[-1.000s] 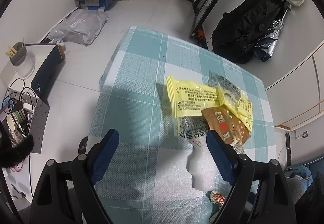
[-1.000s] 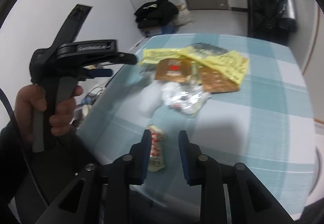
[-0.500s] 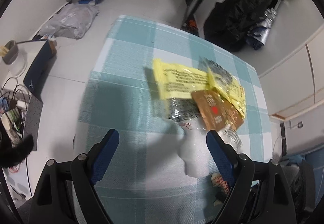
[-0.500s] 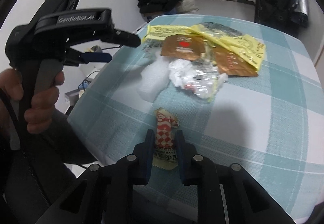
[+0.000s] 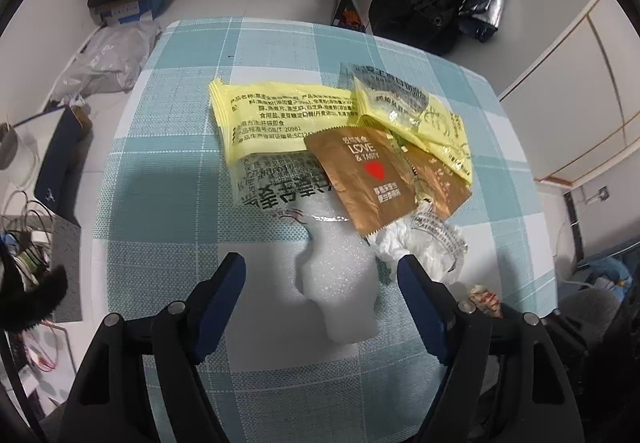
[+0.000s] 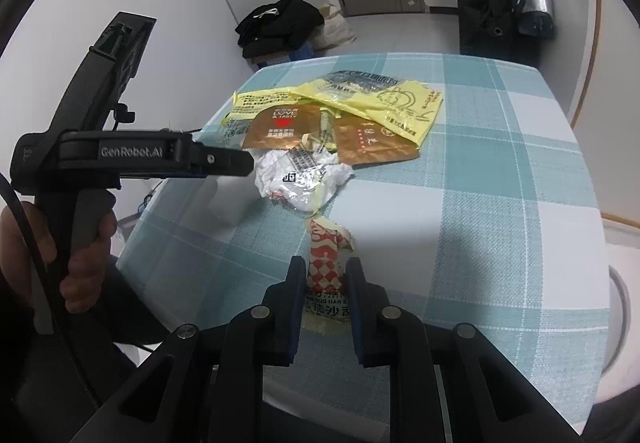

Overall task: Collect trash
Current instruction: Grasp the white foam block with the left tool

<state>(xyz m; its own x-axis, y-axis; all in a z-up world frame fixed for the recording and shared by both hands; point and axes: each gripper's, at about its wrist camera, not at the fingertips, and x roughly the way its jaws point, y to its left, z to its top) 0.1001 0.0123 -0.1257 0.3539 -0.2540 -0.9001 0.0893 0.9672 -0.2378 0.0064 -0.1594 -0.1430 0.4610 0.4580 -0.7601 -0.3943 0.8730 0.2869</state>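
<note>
The right tool (image 6: 324,279), at the bottom centre of its view, has narrowed its jaws around the red-checked wrapper (image 6: 326,259) lying near the desk (image 6: 500,243) edge; whether the pads actually pinch it cannot be told. The left tool (image 5: 322,275) is closing over the white foam piece (image 5: 340,283), not yet touching. Risk: thin film may slide free, or foam may skid under uneven pad contact.

A woven, matt checked tablecloth (image 5: 168,179) covers the table. On it lie glossy plastic yellow wrappers (image 5: 280,115), a shiny gold foil packet (image 5: 364,179) and matt white foam (image 5: 340,283).
</note>
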